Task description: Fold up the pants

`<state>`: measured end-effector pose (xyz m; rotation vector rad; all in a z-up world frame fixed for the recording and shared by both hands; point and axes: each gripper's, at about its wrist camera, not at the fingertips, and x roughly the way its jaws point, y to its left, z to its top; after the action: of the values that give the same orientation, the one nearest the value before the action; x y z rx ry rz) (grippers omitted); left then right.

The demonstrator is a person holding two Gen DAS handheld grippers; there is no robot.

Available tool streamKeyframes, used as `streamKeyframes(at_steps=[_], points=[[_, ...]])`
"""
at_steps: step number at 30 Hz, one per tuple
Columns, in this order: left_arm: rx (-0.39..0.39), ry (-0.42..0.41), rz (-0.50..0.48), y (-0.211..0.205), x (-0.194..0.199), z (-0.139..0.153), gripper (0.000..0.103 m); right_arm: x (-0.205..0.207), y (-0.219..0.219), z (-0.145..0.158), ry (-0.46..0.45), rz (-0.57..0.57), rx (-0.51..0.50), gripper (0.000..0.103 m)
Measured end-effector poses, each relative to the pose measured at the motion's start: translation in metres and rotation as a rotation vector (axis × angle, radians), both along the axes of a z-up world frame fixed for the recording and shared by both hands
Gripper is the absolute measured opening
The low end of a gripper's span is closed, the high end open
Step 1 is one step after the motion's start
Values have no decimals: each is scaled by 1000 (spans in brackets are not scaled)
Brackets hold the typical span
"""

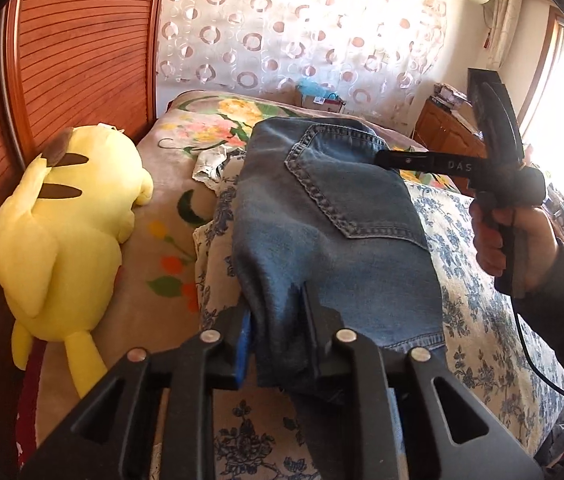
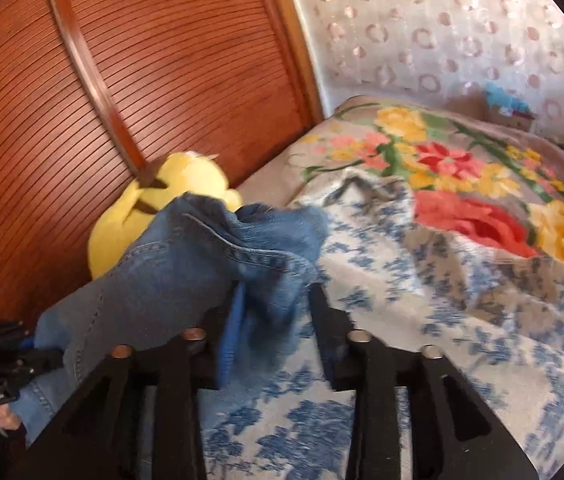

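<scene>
— Where were the jeans [image 1: 322, 216] at that point?

— Folded over and lying on the bed [image 1: 482, 288], on the blue-flowered cover, back pocket up. The left claw [image 1: 278, 320] had the near edge of the denim between its fingers; the right claw [image 2: 278, 300] had the far corner.

— Gripping, both of them?

— I judged them slackened. The fingers stood a little apart with cloth lying loosely between, most likely because the fold had been laid down and was being let go. The right view was blurred, so I wouldn't swear the pads were quite clear.

— What did each view add?

— The left one showed the whole folded bundle, the right hand [image 1: 510, 240] on its handle and the yellow plush toy [image 1: 70, 216] by the wooden headboard [image 1: 82, 40]. The right showed the bunched corner close up.
</scene>
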<state>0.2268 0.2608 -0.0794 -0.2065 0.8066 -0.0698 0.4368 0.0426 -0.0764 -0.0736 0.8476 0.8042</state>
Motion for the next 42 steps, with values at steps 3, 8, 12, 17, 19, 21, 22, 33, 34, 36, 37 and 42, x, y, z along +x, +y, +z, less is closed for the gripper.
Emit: streamKeyframes(at_steps=[3, 8, 12, 17, 19, 21, 22, 33, 34, 36, 37, 42], points=[[48, -12, 3, -2, -7, 11, 29, -6, -5, 11, -36, 10, 12, 38], [110, -87, 13, -5, -18, 38, 44, -19, -4, 29, -86, 69, 64, 38], [113, -114, -16, -16, -16, 53, 55, -19, 12, 29, -74, 97, 70, 38], [100, -80, -57, -31, -4, 41, 64, -12, 28, 17, -64, 101, 33, 38], [99, -51, -64, -34, 1, 32, 65, -5, 31, 11, -50, 93, 9, 38], [102, -14, -58, -34, 6, 20, 65, 3, 35, 2, -29, 76, -20, 37], [102, -7, -57, -35, 6, 16, 65, 5, 35, -1, -19, 75, -27, 35], [113, 18, -40, -41, 3, 2, 65, -7, 18, -4, -48, 55, -10, 31], [113, 16, -40, -41, 2, 2, 65, -12, 15, -1, -65, 41, -19, 31], [110, 8, -47, -44, 1, 6, 65, -17, 10, 3, -87, 18, -28, 31], [109, 5, -47, -44, -1, 8, 65, -20, 5, 6, -86, 16, -18, 31], [130, -34, -39, -53, -7, 27, 67, -36, -18, 20, -114, 2, 1, 31]])
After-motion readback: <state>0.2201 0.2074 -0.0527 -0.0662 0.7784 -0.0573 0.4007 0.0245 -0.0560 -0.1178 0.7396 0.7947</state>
